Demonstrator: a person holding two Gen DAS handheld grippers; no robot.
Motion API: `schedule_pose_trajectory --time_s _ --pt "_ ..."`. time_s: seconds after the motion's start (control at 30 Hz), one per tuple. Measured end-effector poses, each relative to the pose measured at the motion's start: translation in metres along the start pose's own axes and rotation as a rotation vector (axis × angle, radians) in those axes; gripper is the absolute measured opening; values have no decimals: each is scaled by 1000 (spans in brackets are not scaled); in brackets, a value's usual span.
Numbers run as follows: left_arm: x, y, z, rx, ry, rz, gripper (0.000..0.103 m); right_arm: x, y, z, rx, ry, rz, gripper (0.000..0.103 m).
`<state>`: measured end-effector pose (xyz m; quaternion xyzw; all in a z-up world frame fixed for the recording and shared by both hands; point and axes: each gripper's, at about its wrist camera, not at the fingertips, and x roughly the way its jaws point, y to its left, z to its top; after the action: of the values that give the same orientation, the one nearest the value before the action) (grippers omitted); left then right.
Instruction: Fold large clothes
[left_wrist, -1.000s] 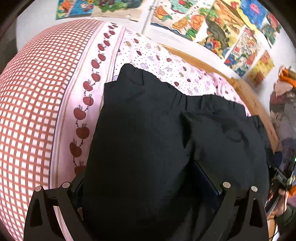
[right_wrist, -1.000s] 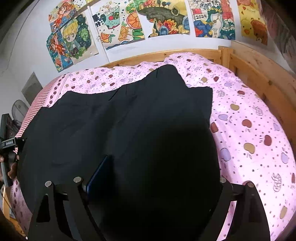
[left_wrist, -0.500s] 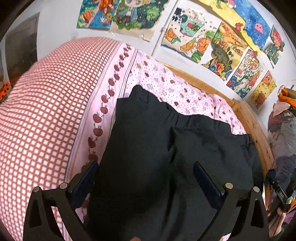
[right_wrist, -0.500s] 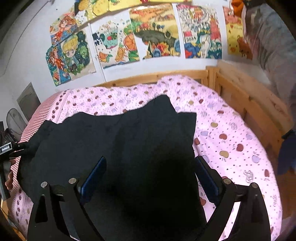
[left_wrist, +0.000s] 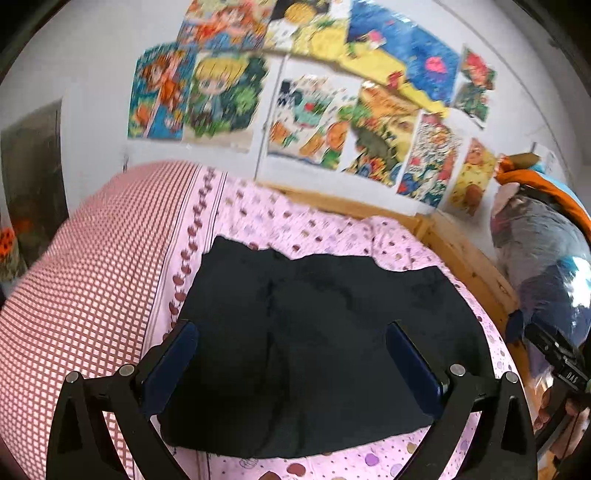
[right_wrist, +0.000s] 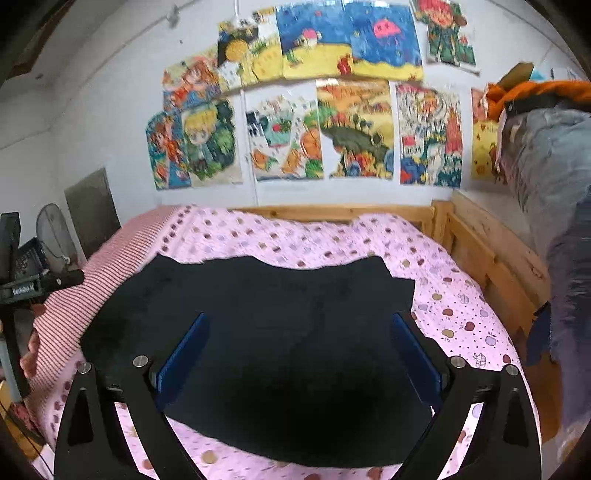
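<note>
Black garment (left_wrist: 314, 343) lies folded flat on the pink apple-print bedsheet (left_wrist: 332, 229), near its front edge. Left gripper (left_wrist: 291, 354) spread wide above it, nothing held. Right gripper (right_wrist: 299, 350) also wide and empty, its jaws just been opening. Red checked cover (left_wrist: 85, 280) at left (blurred). Wooden bed frame (right_wrist: 491, 254) at right, drawings (right_wrist: 354, 133) on wall behind.

Soft even daylight, slight motion blur, dark fisheye-warped corners.
</note>
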<state>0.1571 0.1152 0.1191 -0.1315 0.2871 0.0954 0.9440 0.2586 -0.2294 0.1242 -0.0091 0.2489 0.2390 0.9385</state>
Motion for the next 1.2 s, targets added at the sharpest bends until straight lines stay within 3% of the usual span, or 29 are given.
schedule_pose_trajectory --time_s 0.27,0.63,0.73,0.9,1.0,1.2 --pt "-49 -14 -21 0 -84 -37 103 -48 27 -9 -6 -107 20 97" --pt "-92 -24 -58 62 -197 47 103 -88 63 -37 -59 -212 52 99" --pt "-96 -25 -66 60 -207 64 103 -95 73 -49 -95 -229 13 99" --pt "-96 -36 -81 153 -246 112 103 -100 85 -63 -141 -224 -41 99" --pt "-95 -38 -90 173 -251 80 103 -97 83 -65 -111 -187 -36 101" --pt "-88 -42 -104 226 -256 97 103 -82 70 -71 -31 -125 -90 101"
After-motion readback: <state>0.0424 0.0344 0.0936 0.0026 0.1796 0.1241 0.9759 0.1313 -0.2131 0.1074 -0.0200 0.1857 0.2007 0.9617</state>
